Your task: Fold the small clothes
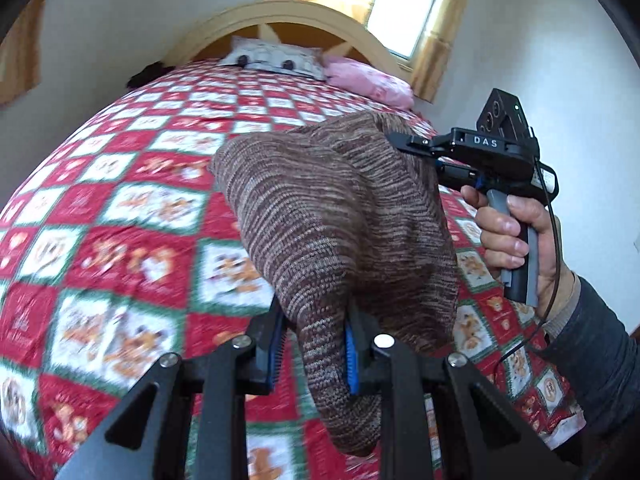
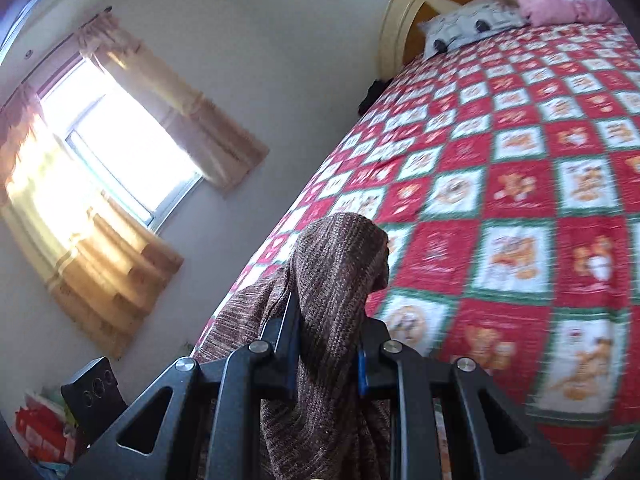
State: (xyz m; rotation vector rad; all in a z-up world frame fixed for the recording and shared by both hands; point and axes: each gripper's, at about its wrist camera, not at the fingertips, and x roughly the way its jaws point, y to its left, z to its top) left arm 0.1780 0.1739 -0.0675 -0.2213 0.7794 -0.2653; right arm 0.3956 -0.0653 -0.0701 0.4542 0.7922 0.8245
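A brown striped knit garment (image 1: pixel 332 216) hangs in the air above the bed, stretched between both grippers. My left gripper (image 1: pixel 316 344) is shut on one part of it, with cloth bunched between the blue pads. My right gripper (image 1: pixel 416 152) shows in the left wrist view, held in a hand at the right, shut on the garment's far edge. In the right wrist view the right gripper (image 2: pixel 330 344) is shut on the same knit cloth (image 2: pixel 336 280), which drapes over and below the fingers.
The bed has a red, white and green patchwork quilt (image 1: pixel 120 220). A grey pillow (image 1: pixel 272 56) and a pink pillow (image 1: pixel 372 80) lie at the arched wooden headboard (image 1: pixel 280 16). A curtained window (image 2: pixel 112 144) is in the wall left of the bed.
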